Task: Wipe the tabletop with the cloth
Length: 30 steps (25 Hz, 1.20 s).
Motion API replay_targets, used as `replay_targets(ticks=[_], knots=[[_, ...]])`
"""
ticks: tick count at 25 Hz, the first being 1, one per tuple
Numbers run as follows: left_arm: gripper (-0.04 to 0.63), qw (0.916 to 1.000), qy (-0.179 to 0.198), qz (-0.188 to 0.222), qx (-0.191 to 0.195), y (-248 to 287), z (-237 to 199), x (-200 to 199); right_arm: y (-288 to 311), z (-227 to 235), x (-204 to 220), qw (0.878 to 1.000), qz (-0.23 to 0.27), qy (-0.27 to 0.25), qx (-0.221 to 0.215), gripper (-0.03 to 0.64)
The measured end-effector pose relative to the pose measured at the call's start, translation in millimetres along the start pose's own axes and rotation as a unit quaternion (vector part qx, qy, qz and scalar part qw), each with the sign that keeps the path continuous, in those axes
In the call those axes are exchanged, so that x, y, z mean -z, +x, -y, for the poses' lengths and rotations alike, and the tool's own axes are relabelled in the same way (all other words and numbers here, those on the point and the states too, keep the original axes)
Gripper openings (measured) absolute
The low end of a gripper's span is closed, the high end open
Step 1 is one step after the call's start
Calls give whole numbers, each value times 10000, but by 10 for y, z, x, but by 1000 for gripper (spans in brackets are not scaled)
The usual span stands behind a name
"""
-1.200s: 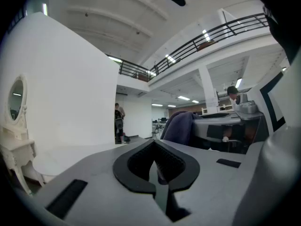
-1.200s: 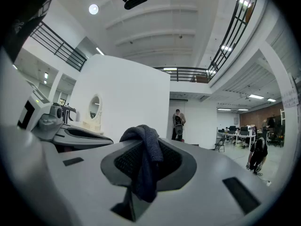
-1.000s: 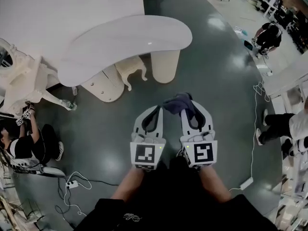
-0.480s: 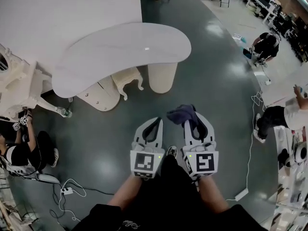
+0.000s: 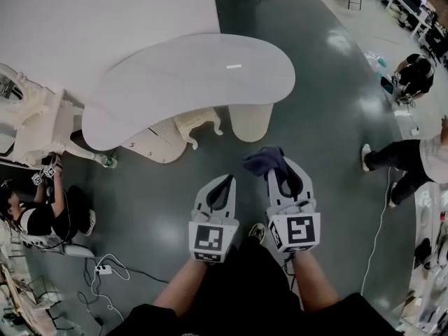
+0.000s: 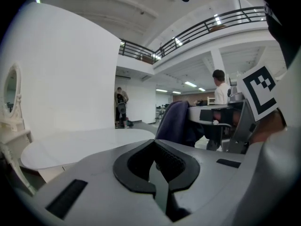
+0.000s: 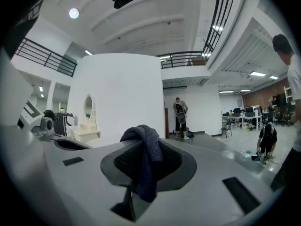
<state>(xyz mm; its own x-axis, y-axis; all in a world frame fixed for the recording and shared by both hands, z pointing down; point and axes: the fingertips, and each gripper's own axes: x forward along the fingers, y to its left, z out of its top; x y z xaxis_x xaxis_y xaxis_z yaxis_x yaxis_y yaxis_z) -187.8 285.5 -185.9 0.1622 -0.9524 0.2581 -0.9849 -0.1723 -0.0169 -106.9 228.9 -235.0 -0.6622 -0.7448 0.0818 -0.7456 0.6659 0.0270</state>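
A white kidney-shaped tabletop [image 5: 189, 75] stands ahead of me on rounded white legs. My right gripper [image 5: 274, 168] is shut on a dark blue cloth [image 5: 263, 161], which bunches out past its tips and hangs between the jaws in the right gripper view [image 7: 146, 161]. My left gripper [image 5: 222, 184] is shut with nothing in it, side by side with the right one. Both grippers hang over the dark floor, short of the table. In the left gripper view the cloth [image 6: 176, 124] shows at the right and the tabletop [image 6: 80, 145] lies ahead.
A white ornate dresser [image 5: 31, 121] stands at the left. A person sits on the floor [image 5: 38, 215] beside it, with cables [image 5: 105, 268] nearby. Other people [image 5: 413, 156] are at the right. A white wall panel [image 5: 105, 12] rises behind the table.
I have moved slightly, so the table now sits a little further right and nearer in view. Both grippers keep their hold and stay side by side.
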Motion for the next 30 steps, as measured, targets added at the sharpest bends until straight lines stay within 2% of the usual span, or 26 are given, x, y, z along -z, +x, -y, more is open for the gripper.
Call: replay_targets(ticks=[3, 7, 11, 16, 19, 23, 30], knots=[[3, 9999, -86, -84, -8, 263, -82, 141, 273, 129, 260, 9997, -203, 66, -91, 64], [3, 9999, -142, 85, -40, 711, -282, 394, 660, 261, 595, 9994, -271, -99, -175, 64], [3, 9996, 70, -272, -56, 1155, -589, 1100, 1113, 397, 986, 9995, -100, -259, -159, 63], [3, 9994, -228, -207, -156, 1774, -843, 1658, 1593, 566, 1612, 9990, -314, -158, -260, 64], [3, 9998, -215, 31, -26, 2190, -805, 1850, 1780, 657, 1919, 9997, -132, -24, -193, 64], [3, 9996, 20, 205, 198, 2653, -755, 2223, 2004, 665, 2435, 9998, 96, -90, -174, 63], [3, 9992, 198, 326, 102, 3304, -1176, 3040, 2624, 637, 3066, 9959, 738, -517, -61, 64]])
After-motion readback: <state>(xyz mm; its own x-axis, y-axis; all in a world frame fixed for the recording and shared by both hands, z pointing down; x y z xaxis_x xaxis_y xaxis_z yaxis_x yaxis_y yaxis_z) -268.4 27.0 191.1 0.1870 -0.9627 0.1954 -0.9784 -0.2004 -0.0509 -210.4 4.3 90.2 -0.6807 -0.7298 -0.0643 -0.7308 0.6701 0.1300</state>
